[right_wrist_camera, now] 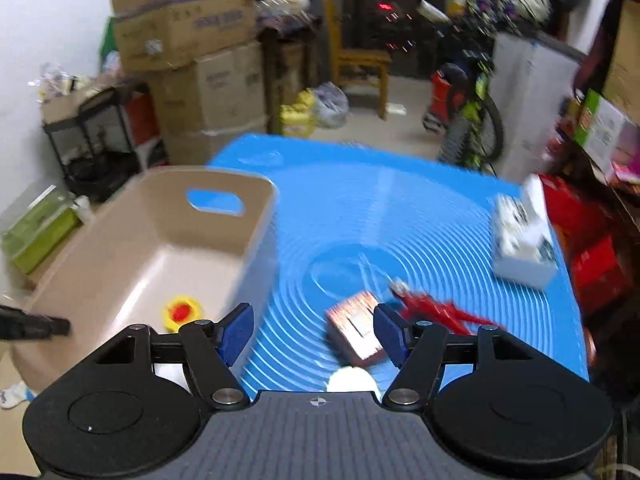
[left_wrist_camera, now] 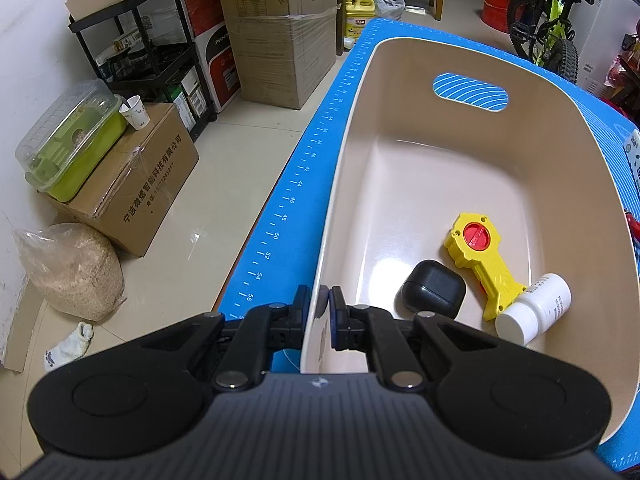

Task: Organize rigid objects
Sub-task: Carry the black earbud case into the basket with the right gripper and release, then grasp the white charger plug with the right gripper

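The room is a crowded storage place, with cardboard boxes (left_wrist_camera: 280, 32) stacked by the wall, a black shelf cart (left_wrist_camera: 140, 48) and a small bicycle (left_wrist_camera: 552, 28) at the back. In front stands a bench covered by a blue mat (right_wrist_camera: 400, 216) with white rings and a ruler scale along its edge.

On the left part of the mat sits a beige bin (left_wrist_camera: 560, 128) with a handle hole in its far wall. Inside it, near the close end, lie three things: a yellow toy with a red round button (left_wrist_camera: 480, 256), a black rounded case (left_wrist_camera: 434, 290) just beside it, and a white bottle (left_wrist_camera: 534, 308) lying on its side, touching the thin end of the toy.

The left tongs (left_wrist_camera: 319, 310) are pressed together on the near wall of the bin, one finger outside and one inside.

The right tongs (right_wrist_camera: 316, 330) are spread wide above the mat (this view is blurred). Between their fingers and a little further lies a small box with an orange and white print (right_wrist_camera: 354, 324). Just beside it, to the right, is a red tool (right_wrist_camera: 436, 310) whose kind cannot be told. A white box (right_wrist_camera: 520, 240) sits well apart, near the right edge of the mat.
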Demonstrator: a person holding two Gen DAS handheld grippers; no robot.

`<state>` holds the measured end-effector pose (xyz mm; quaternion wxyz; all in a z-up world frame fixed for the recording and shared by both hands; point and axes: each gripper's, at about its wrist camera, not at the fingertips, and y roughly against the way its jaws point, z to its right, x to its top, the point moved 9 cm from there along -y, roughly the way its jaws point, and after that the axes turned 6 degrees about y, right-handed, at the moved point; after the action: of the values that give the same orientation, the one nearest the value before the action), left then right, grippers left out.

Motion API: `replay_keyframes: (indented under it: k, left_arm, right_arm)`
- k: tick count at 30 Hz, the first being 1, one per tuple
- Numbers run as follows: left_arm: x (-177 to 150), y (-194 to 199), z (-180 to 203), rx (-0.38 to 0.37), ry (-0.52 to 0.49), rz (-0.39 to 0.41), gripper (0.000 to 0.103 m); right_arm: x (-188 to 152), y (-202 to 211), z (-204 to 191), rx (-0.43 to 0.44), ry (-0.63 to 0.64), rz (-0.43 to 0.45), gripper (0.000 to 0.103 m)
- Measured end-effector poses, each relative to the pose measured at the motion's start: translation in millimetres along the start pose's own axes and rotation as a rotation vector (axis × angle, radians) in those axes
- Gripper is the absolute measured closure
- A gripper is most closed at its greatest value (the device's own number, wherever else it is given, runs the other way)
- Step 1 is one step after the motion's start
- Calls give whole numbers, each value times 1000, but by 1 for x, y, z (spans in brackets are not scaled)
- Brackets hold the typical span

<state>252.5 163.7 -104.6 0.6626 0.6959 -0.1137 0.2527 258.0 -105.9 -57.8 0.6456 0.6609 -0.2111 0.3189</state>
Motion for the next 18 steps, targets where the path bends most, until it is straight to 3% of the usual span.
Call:
replay_keyframes:
  k: [12, 18]
  left_arm:
    - [0, 0, 0, 0, -1, 0, 91]
    - [0, 0, 0, 0, -1, 1, 91]
  right_arm:
    - [-79, -56, -12, 27, -17, -191, 31]
    - [-88, -60, -27, 54, 14, -208, 31]
